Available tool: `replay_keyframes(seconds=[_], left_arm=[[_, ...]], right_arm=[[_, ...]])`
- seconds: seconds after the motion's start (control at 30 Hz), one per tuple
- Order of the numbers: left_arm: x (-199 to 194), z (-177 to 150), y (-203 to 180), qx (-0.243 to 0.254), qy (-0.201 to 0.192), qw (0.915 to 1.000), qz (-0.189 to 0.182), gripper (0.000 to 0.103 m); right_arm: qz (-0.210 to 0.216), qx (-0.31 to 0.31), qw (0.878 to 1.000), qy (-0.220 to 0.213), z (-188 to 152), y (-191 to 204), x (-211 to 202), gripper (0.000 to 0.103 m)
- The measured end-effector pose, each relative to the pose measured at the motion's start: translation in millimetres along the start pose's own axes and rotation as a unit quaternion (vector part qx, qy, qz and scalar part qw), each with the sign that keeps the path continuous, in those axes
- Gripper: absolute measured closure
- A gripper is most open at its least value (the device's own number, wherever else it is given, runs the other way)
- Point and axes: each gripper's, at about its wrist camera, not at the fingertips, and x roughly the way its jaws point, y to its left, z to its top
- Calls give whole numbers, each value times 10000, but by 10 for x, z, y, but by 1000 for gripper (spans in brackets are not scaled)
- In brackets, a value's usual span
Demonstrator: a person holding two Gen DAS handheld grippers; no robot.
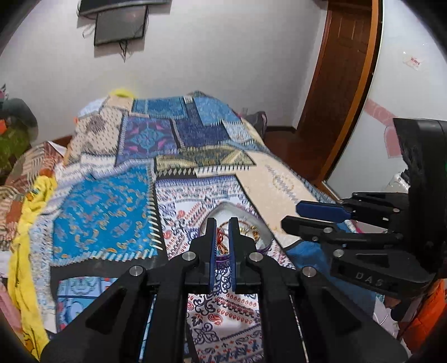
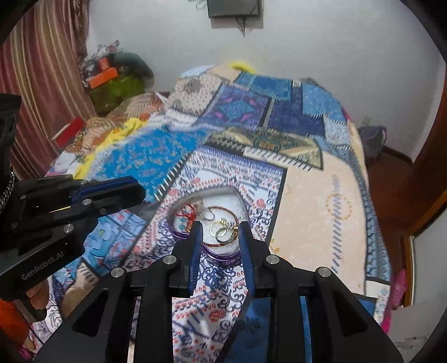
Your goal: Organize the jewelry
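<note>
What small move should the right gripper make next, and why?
Probably ease the right gripper forward and down toward the gold rings in the dish. Its jaws stand open just above the dish, and nothing is between them yet.

I am looking into a bedroom in a home. A big bed (image 2: 321, 195) fills most of the room, and a patchwork blanket (image 1: 145, 134) in blue, purple and cream covers it. A brown wooden door (image 1: 340, 69) stands by the white wall. Striped curtains (image 2: 47, 69) hang on one side. A dark screen (image 1: 120, 25) hangs high on the wall.
</note>
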Motion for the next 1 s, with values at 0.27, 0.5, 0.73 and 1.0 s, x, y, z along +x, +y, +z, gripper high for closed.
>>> replay_keyframes(seconds=[0.27, 0.5, 0.73, 1.0], left_arm=[[-995, 163, -213, 147, -1101, 9935, 257, 96], [-1879, 127, -424, 171, -2277, 9727, 422, 66], [-2358, -109, -584, 175, -2923, 9532, 758, 18], [-2432, -228, -604, 62, -3121, 9437, 1090, 1]], right_arm=[[-325, -13, 9910, -1295, 94, 224, -1079, 79], [-662, 31, 9596, -2735, -66, 518, -2085, 79], [-1208, 205, 9253, -3590, -372, 724, -2538, 29], [-1591, 287, 9186, -3605, -419, 834, -2475, 0]])
